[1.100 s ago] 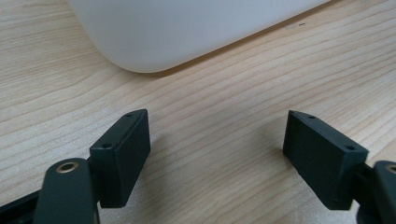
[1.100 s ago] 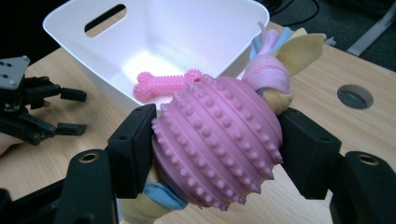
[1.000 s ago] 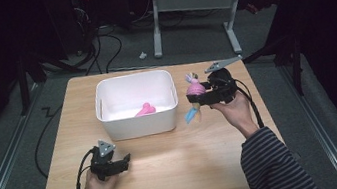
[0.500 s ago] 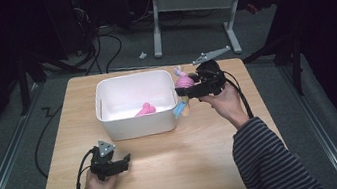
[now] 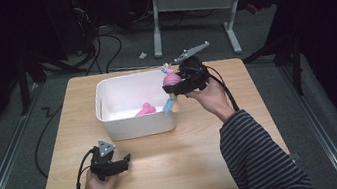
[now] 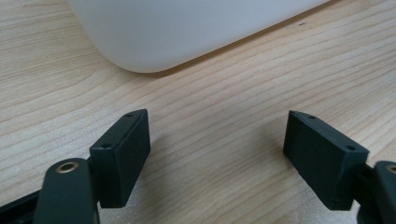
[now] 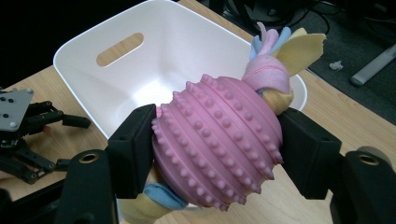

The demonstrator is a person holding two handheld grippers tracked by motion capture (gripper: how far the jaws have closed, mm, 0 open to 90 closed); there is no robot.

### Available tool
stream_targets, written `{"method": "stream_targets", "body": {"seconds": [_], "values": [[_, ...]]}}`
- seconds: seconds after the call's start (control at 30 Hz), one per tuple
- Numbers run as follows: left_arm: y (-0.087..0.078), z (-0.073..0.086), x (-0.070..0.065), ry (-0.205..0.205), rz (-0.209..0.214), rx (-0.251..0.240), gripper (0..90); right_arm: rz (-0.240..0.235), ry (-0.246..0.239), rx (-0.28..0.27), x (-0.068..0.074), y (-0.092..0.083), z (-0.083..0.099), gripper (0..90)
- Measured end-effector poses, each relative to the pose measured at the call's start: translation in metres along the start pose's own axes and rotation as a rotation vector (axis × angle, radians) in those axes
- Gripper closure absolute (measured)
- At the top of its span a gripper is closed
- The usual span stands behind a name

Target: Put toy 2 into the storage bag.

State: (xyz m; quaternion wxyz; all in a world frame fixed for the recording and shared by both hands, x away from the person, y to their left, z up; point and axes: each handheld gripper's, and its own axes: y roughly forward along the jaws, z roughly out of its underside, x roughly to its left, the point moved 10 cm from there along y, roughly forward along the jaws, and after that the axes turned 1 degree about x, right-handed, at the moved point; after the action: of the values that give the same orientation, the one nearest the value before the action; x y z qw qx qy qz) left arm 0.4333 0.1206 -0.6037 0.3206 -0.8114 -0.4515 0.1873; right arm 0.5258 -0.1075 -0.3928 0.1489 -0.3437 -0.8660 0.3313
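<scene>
right gripper clamps studded pink ball toy over white bin's rim — probably to drop | left gripper gapes, idle on table

The right gripper, at about 1 o'clock on the table, is raised and apparently tilted, jaws clamped on a load. The left gripper, at 7 o'clock, rests low with jaws spread wide.
</scene>
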Motion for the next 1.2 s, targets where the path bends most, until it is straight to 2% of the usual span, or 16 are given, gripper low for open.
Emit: {"method": "stream_targets", "body": {"seconds": [0.2, 0.53, 0.93, 1.03, 1.2], "values": [[0.000, 0.000, -0.001, 0.002, 0.000, -0.001, 22.7, -0.009, -0.009, 0.002, 0.005, 0.011, -0.008, 33.5], [0.000, 0.000, -0.001, 0.005, 0.001, 0.000, 22.6, 0.009, -0.037, 0.044, 0.011, 0.036, -0.012, 33.4], [0.000, 0.000, -0.001, 0.005, 0.002, -0.001, 22.5, -0.009, -0.064, 0.135, 0.019, 0.064, 0.002, 33.3], [0.000, 0.000, -0.001, 0.005, 0.003, -0.001, 22.5, -0.022, -0.061, 0.157, 0.021, 0.070, 0.007, 33.3], [0.000, 0.000, -0.001, 0.005, 0.003, -0.001, 22.6, -0.048, -0.021, 0.180, 0.021, 0.074, 0.013, 33.1]]}}
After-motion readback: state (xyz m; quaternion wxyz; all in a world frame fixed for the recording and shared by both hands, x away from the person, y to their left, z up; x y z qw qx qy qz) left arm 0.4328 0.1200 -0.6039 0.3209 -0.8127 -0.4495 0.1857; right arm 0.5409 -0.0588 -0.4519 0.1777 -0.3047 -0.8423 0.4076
